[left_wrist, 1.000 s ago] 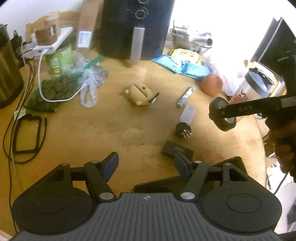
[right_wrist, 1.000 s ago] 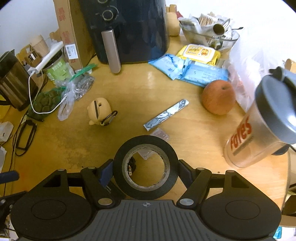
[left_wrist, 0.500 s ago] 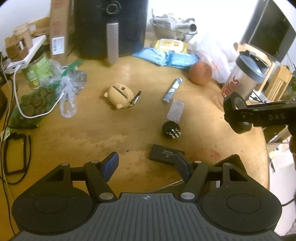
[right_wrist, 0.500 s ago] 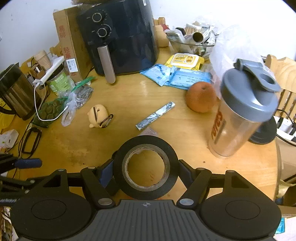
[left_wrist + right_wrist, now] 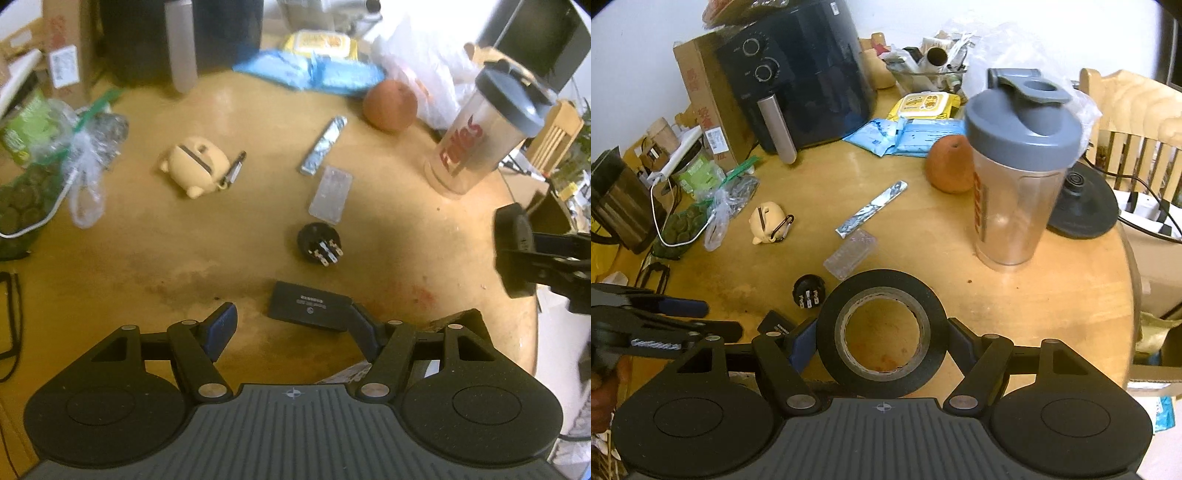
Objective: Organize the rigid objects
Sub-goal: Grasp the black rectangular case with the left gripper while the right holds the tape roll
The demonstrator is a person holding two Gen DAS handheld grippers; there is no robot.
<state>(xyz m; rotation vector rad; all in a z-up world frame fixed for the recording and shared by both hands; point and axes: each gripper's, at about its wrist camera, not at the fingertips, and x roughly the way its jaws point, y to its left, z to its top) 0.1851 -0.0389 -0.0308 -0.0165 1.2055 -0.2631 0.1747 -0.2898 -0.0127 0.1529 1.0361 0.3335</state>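
My right gripper (image 5: 882, 339) is shut on a black tape roll (image 5: 882, 295) and holds it above the round wooden table (image 5: 1015, 314), near its front right edge. It shows at the right in the left wrist view (image 5: 513, 254). My left gripper (image 5: 293, 326) is open and empty, low over the table. A flat black case (image 5: 308, 306) lies just ahead of its right finger. Beyond lie a black round plug (image 5: 319, 245), a clear plastic case (image 5: 330, 195), a silver stick packet (image 5: 323, 146) and a cream pig-shaped pouch (image 5: 195, 164).
A shaker bottle (image 5: 1015, 173) stands at the right with an orange fruit (image 5: 947, 164) behind it. A black air fryer (image 5: 798, 74), a cardboard box (image 5: 705, 99), blue packets (image 5: 908, 134) and plastic bags (image 5: 727, 199) crowd the back and left. A kettle base (image 5: 1082, 206) sits far right.
My right gripper has drawn back and to the right with the tape roll, away from the table's middle. My left gripper has shifted right and closer to the black case.
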